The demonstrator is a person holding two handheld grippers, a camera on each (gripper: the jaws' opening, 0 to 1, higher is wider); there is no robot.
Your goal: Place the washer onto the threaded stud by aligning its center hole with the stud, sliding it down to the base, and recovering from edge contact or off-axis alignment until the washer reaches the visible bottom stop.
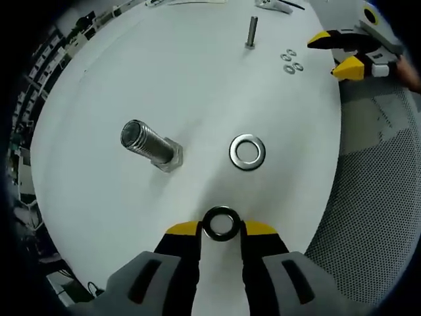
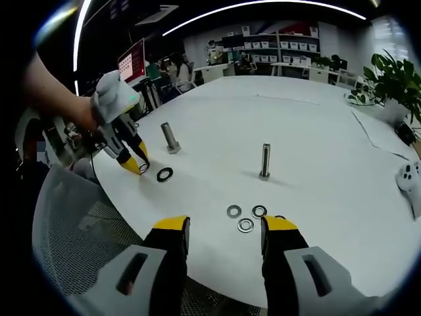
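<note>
On the round white table (image 1: pixel 131 79) a thick threaded stud (image 1: pixel 150 143) stands upright on its hex base. A bright washer (image 1: pixel 247 151) lies flat to its right. My left gripper (image 1: pixel 221 227) is shut on a dark washer (image 1: pixel 221 224), held edge-on between the yellow tips, short of the stud. The right gripper view has the thick stud (image 2: pixel 170 138), the flat washer (image 2: pixel 164 174) and the left gripper (image 2: pixel 135 163) carrying its washer (image 2: pixel 143 167). My right gripper (image 2: pixel 227 227) is open above three small washers (image 2: pixel 245 220), near a thin stud (image 2: pixel 265 161).
The thin stud (image 1: pixel 251 31), the small washers (image 1: pixel 289 62) and the right gripper (image 1: pixel 345 56) sit at the table's far side. A grey mesh chair back (image 1: pixel 375 197) (image 2: pixel 72 217) borders the table edge. A white controller (image 2: pixel 411 179) lies at the right; shelves and a plant (image 2: pixel 395 79) stand behind.
</note>
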